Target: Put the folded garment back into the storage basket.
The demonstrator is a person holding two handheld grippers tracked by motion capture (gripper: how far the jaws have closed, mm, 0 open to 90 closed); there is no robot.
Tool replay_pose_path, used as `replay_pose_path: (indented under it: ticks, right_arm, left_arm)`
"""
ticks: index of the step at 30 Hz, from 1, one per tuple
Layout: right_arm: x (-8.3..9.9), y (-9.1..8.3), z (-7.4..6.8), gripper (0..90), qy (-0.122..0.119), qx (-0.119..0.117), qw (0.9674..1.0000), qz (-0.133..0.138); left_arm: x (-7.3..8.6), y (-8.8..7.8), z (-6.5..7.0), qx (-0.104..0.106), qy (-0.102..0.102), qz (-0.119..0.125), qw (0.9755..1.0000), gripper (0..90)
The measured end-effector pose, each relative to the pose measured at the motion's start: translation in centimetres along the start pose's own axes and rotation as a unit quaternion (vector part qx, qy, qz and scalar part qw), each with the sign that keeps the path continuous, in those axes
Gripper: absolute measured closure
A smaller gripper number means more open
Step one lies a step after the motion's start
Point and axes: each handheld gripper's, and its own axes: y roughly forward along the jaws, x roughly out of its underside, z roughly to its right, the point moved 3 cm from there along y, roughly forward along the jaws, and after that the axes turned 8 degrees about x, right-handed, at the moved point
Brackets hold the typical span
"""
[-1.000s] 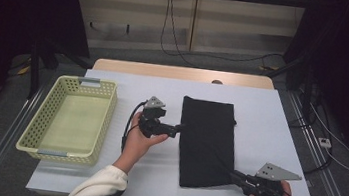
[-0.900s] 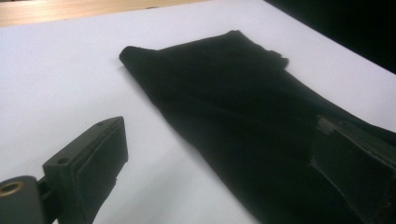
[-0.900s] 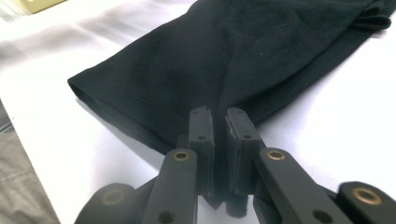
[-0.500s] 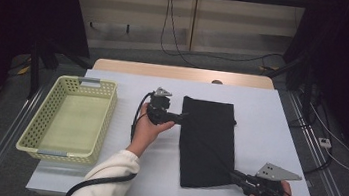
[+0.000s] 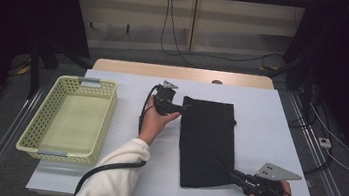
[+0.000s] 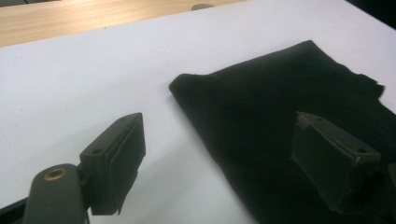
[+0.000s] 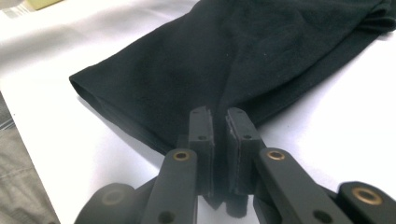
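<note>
A folded black cloth lies flat on the white table, at 3 o'clock from the yellow basket. The right gripper pinches its near corner; the left gripper, jaws wide but just closing, straddles its far-left corner.

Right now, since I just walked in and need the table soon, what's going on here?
A person is handling a folded black cloth on the white table with two handheld grippers. The right gripper is pinched shut on the cloth's near right corner. The left gripper is at the far left corner, one pad over the cloth; its jaws have just been closing but aren't gripping. A yellow basket sits to the left.
</note>
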Motion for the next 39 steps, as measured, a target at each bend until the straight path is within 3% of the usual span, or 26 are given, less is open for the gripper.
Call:
replay_pose_path:
  ticks: [5,14,21,23,26,30,37,39]
  right_arm:
    - [0.0,0.0,0.0,82.4,-0.001,0.001,1.0000,-0.001]
    - [0.0,0.0,0.0,82.3,-0.001,-0.001,1.0000,0.003]
    - [0.0,0.0,0.0,82.3,-0.002,-0.002,1.0000,0.003]
    - [0.0,0.0,0.0,82.3,-0.002,-0.002,1.0000,0.002]
    - [0.0,0.0,0.0,82.3,-0.003,-0.003,1.0000,0.004]
    - [0.0,0.0,0.0,82.2,-0.003,-0.003,1.0000,0.005]
    - [0.0,-0.1,0.0,82.2,-0.003,-0.003,1.0000,0.005]
    - [0.0,-0.1,0.0,82.3,-0.003,-0.003,1.0000,0.005]
  left_arm:
    - [-0.1,0.7,-0.4,0.003,-0.014,0.001,0.9999,21.4]
    - [0.2,2.0,-0.9,-0.011,-0.009,-0.014,0.9998,27.9]
    - [0.3,2.9,-1.4,-0.021,-0.001,-0.017,0.9996,34.6]
    - [0.4,3.1,-1.4,-0.020,0.009,-0.029,0.9993,35.3]
    - [0.3,3.6,-0.9,-0.026,0.010,-0.034,0.9990,38.6]
    - [0.1,4.4,-0.2,-0.022,0.031,-0.038,0.9985,45.8]
    - [-0.1,4.8,0.1,-0.033,0.006,-0.041,0.9986,46.7]
    - [-0.2,4.8,0.1,-0.034,0.003,-0.042,0.9985,51.4]
